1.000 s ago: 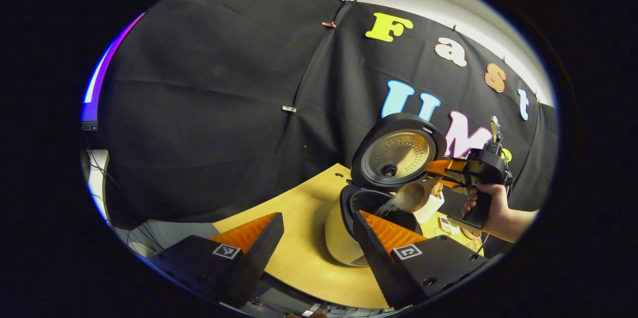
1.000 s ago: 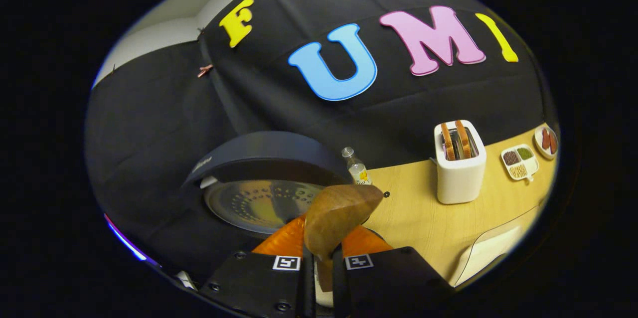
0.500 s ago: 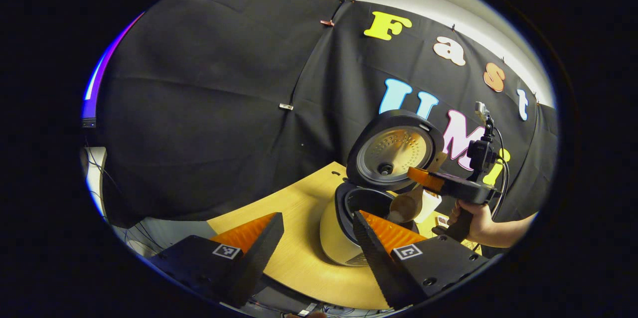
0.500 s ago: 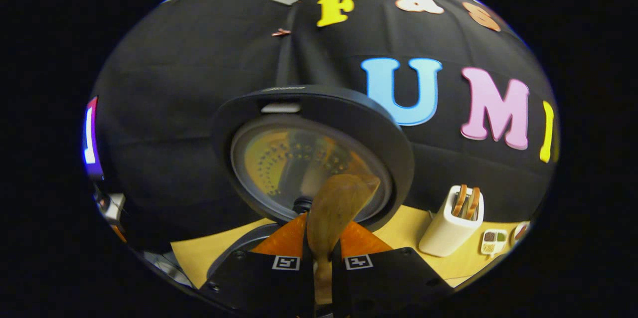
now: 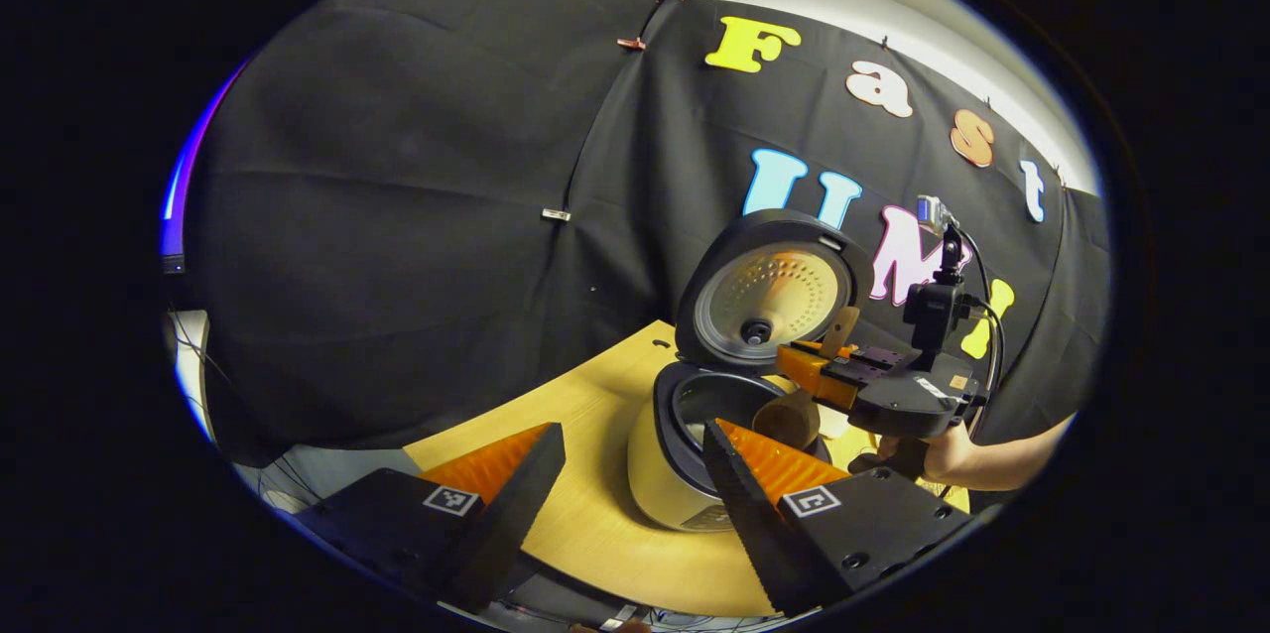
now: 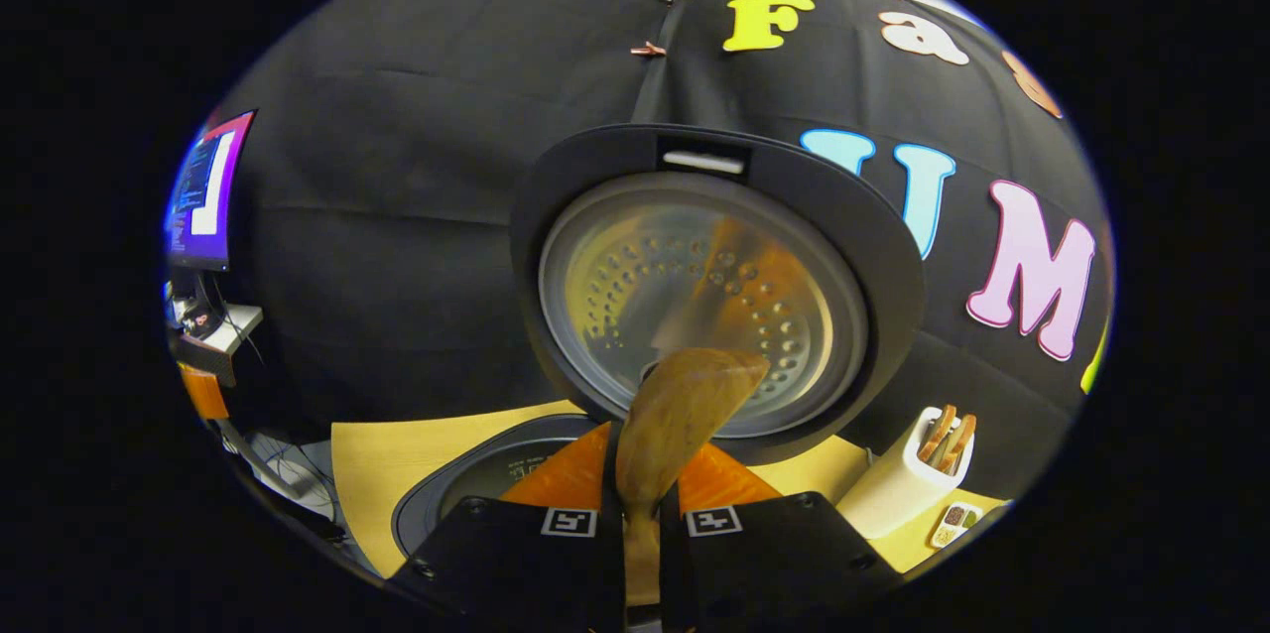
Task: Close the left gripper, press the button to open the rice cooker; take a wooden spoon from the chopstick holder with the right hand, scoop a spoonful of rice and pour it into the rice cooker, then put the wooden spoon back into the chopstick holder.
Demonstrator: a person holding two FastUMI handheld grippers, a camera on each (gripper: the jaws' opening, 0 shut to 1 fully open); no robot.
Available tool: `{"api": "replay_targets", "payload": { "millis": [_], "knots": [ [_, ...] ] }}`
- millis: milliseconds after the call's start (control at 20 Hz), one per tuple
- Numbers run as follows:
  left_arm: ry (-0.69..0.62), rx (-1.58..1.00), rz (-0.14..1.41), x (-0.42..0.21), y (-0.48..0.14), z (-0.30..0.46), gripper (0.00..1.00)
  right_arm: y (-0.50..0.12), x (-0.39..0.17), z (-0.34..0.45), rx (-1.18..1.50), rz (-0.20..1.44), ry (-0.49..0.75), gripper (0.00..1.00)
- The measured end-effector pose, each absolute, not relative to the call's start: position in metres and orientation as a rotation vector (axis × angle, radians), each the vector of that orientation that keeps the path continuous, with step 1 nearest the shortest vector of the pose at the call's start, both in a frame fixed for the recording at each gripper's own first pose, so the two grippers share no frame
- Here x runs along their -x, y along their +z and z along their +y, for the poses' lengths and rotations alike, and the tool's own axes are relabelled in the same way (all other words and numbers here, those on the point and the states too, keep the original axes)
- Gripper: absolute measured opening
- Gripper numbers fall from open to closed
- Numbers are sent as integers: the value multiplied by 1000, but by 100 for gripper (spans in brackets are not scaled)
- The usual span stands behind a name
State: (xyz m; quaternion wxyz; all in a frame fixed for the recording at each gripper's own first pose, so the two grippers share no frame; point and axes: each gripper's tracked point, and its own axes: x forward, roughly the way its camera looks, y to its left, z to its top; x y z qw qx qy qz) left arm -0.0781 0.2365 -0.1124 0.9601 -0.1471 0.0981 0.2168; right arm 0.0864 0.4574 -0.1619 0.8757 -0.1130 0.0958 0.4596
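Right gripper (image 6: pixel 641 499): both fingers pressed onto the handle of the wooden spoon (image 6: pixel 685 415), which stands up between them in the right gripper view. The spoon bowl rises in front of the perforated metal inner face of the rice cooker lid (image 6: pixel 714 286); the lid stands open and upright. Below it, to the left of my fingers, part of the dark rim of the rice cooker (image 6: pixel 476 479) shows.

Left gripper (image 5: pixel 630 464): fingers spread wide apart, holding nothing, hanging over the near edge of the wooden table (image 5: pixel 595 514).

From the left gripper view, the rice cooker (image 5: pixel 675 474) sits on the table with its pot open and the lid (image 5: pixel 769 291) tipped back. My right gripper (image 5: pixel 809 365) sits just above and to the right of the pot opening, held by my hand (image 5: pixel 918 454). The spoon bowl (image 5: pixel 786 418) hangs at the pot's right rim. Whether any rice is left in it, I cannot tell.

Right of the cooker in the right gripper view: a white toaster (image 6: pixel 908 479) with slices in its slots, and beside it a small divided dish (image 6: pixel 954 521). A lit monitor (image 6: pixel 203 191) is at far left.
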Motion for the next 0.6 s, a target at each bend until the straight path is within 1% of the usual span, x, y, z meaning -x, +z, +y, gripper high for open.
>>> {"api": "replay_targets", "payload": {
  "millis": [50, 100, 150, 200, 300, 350, 400, 450, 500, 600],
  "knots": [
    [435, 294, 200, 76, -111, 236, 95, -159, -90, 455, 208, 207, 948, 18],
    [430, 289, 201, 75, -110, 234, 95, -157, -92, 452, 173, 220, 938, 18],
    [422, 286, 200, 73, -109, 232, 92, -151, -95, 448, 135, 233, 922, 18],
    [411, 286, 200, 70, -111, 228, 95, -146, -99, 441, 97, 252, 899, 18],
    [382, 293, 213, 63, -112, 221, 95, -131, -105, 424, 24, 282, 842, 18],
    [362, 298, 217, 59, -112, 215, 92, -123, -107, 416, -15, 284, 817, 18],
    [346, 298, 219, 53, -111, 210, 95, -114, -108, 405, -53, 288, 793, 18],
    [330, 292, 222, 48, -108, 206, 92, -108, -109, 394, -87, 296, 774, 18],
    [315, 282, 223, 41, -108, 203, 95, -100, -110, 380, -117, 303, 752, 17],
    [281, 265, 223, 31, -101, 195, 95, -88, -118, 351, -155, 303, 702, 18]
  ]
}}
